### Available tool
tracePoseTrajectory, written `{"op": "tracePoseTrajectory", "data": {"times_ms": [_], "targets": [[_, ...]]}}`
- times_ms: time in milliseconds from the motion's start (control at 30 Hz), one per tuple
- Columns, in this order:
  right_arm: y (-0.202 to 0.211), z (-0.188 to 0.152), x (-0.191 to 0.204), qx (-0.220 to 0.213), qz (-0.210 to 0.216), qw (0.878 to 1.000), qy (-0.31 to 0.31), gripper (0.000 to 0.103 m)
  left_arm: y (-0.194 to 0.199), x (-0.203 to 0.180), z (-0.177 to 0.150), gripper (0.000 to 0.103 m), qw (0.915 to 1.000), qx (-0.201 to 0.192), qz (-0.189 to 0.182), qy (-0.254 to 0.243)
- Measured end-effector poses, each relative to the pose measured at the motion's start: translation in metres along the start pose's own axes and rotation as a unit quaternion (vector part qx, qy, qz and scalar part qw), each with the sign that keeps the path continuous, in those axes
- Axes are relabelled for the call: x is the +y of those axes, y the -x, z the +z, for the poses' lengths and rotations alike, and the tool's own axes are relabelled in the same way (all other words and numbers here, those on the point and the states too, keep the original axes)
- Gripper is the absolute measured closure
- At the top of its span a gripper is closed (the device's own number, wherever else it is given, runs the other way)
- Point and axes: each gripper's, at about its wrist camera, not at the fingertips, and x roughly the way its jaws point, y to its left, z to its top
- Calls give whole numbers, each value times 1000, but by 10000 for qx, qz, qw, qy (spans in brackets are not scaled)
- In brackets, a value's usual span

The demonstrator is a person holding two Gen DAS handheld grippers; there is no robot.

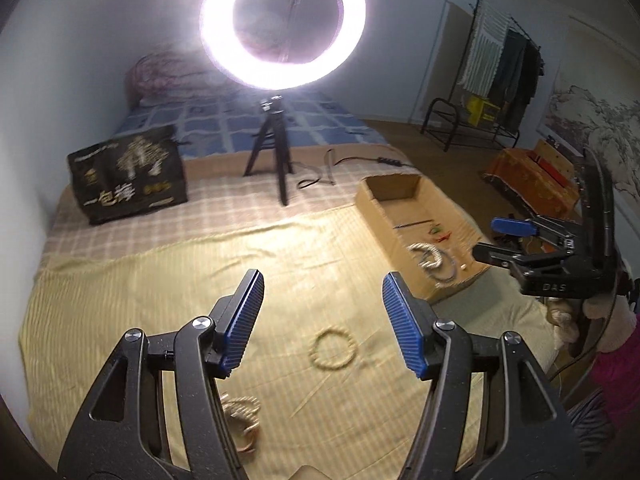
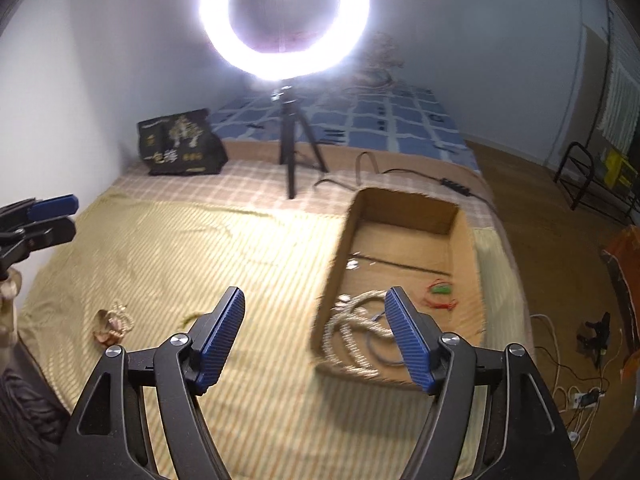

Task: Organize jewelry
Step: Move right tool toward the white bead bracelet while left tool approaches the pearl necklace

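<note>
**Both grippers open, nothing held**

Your left gripper (image 1: 323,280) stands open and empty over the yellow cloth (image 1: 160,280); your right gripper (image 2: 316,300) gapes empty at the near edge of the cardboard box (image 2: 460,216). Left of the box lies a bead bracelet (image 1: 332,350); inside it, coiled necklaces (image 2: 352,320). Behind the box, a ring-light tripod (image 2: 294,148) stands.

A lit ring light (image 1: 282,24) on a black tripod (image 1: 269,148) is set mid-bed (image 1: 120,280). Pale blue walls (image 1: 80,40) are seen; a clothes rack (image 1: 500,64) is placed on the brown floor (image 2: 532,184) beyond the bed's right edge.
</note>
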Motion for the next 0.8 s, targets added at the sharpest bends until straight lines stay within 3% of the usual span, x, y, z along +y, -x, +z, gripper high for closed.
{"op": "tracePoseTrajectory", "data": {"times_ms": [267,633,800], "targets": [[-9,-11,35,239,317,9991,154,30,9,50,-36,39,9984,397,307,250],[-32,-29,59,622,573,9962,194,30,6,93,-80,40,9931,919,379,629],[-44,-35,68,725,575,9953,277,30,0,97,-90,54,9922,1058,289,598]]}}
